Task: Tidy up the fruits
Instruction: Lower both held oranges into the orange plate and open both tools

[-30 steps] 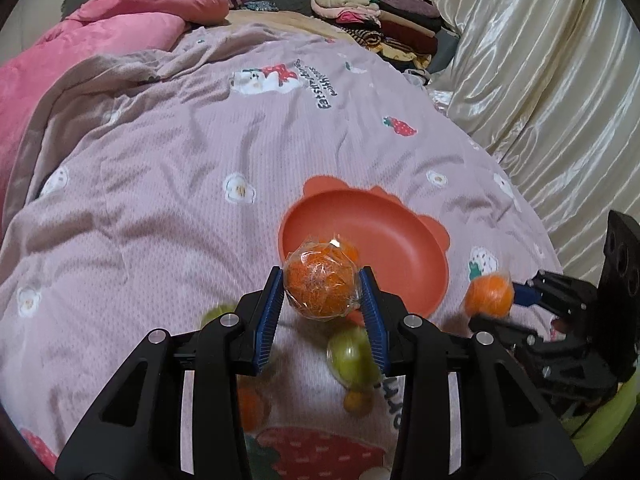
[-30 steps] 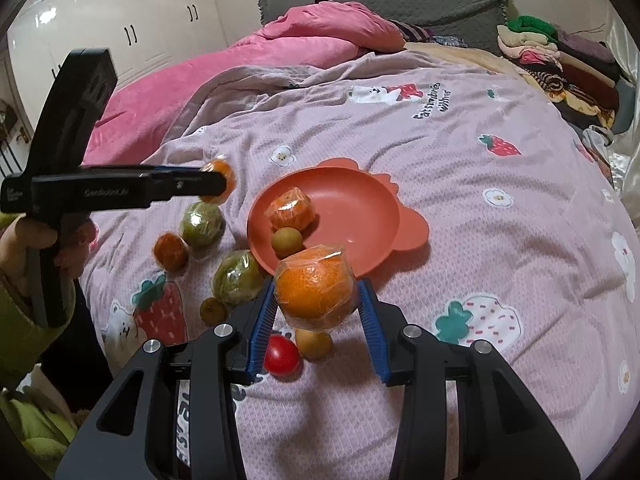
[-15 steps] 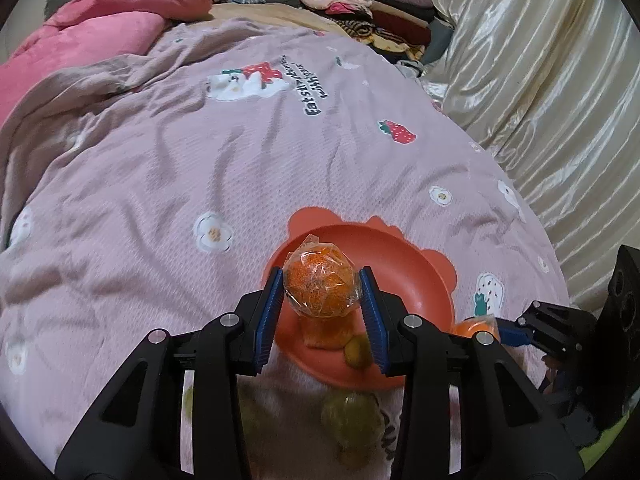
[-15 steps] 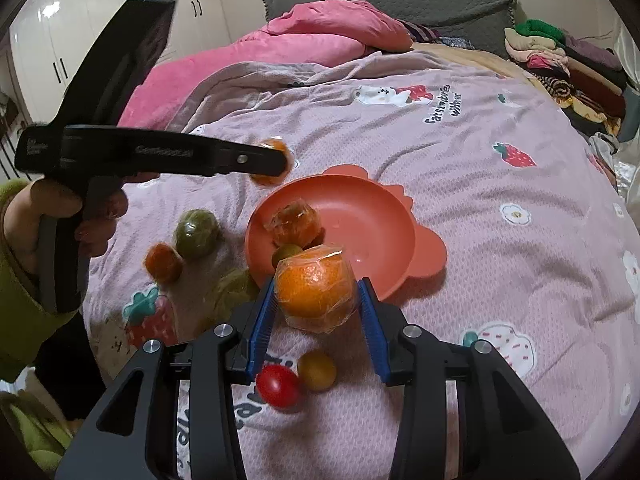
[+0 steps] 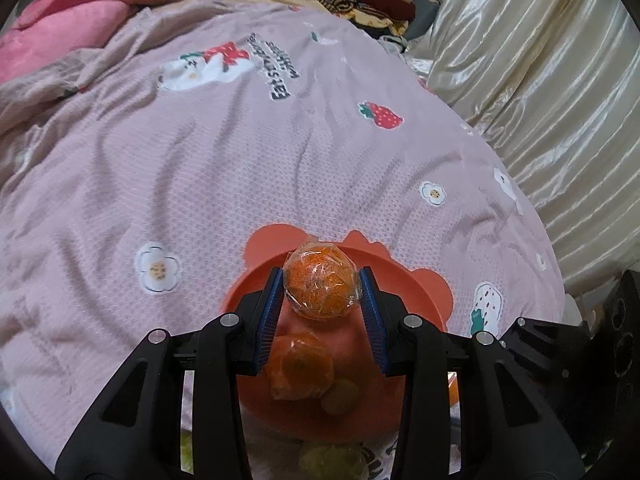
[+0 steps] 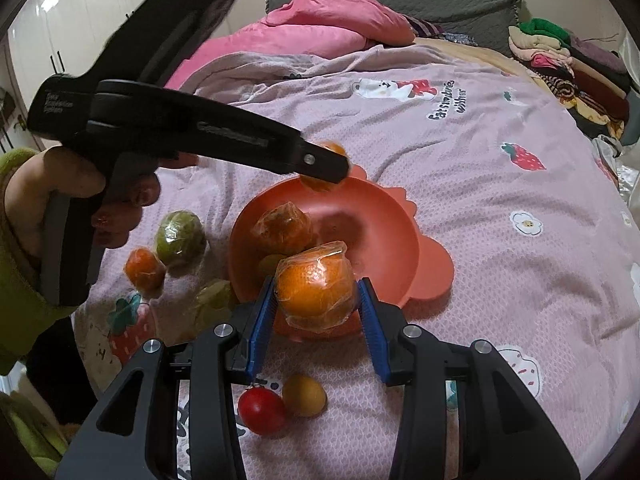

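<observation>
An orange bear-shaped plate (image 6: 384, 216) lies on the pink bedspread and holds a wrapped orange (image 6: 284, 226) and a small green fruit (image 6: 269, 264). My left gripper (image 5: 320, 292) is shut on a plastic-wrapped orange (image 5: 318, 286) above the plate (image 5: 412, 292); it shows in the right wrist view (image 6: 324, 168) over the plate's far rim. My right gripper (image 6: 316, 300) is shut on a wrapped orange (image 6: 316, 284) above the plate's near rim.
On the bedspread left of the plate lie two wrapped green fruits (image 6: 178, 236) (image 6: 214, 300) and a small orange (image 6: 144, 270). A red tomato (image 6: 261, 410) and a yellow fruit (image 6: 304, 395) lie under my right gripper. Folded clothes (image 6: 560, 60) sit far right.
My left gripper has carried its orange forward from beside the plate to above it. My right gripper has moved its orange forward to the plate's near rim.
</observation>
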A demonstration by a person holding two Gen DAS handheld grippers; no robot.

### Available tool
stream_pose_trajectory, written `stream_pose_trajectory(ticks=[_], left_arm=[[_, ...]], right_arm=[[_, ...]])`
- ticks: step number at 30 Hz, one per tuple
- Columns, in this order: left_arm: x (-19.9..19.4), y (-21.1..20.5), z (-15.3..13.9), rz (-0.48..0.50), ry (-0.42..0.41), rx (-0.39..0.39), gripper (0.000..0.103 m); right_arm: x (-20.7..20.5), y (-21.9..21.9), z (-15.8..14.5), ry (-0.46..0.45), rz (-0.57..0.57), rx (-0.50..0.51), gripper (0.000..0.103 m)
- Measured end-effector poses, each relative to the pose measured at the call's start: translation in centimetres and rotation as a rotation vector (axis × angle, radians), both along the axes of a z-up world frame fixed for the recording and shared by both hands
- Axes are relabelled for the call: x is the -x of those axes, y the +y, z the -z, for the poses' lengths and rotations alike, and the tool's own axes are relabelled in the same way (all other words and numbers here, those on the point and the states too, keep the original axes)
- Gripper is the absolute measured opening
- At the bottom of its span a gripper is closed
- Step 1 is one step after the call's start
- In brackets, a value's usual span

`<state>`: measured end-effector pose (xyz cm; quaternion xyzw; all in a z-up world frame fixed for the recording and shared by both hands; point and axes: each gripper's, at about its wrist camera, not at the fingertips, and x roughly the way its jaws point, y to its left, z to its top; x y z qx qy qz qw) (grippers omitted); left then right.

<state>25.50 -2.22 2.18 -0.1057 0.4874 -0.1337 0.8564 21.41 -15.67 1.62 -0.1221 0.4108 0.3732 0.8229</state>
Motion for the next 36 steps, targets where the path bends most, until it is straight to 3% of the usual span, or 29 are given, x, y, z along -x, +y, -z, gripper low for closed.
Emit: stream_pose_trajectory(ticks=[14, 36], left_arm=[[-1.5, 0.1, 2.0, 0.008, 0.076, 0.007, 0.03], [-1.2, 0.6, 1.7, -0.01, 0.062, 0.02, 0.033]], right_arm=[[-0.1, 0.8, 0.7, 0.001, -0.009, 0.027, 0.039], [-0.6, 1.7, 0.9, -0.001, -0.01, 0.05, 0.039]])
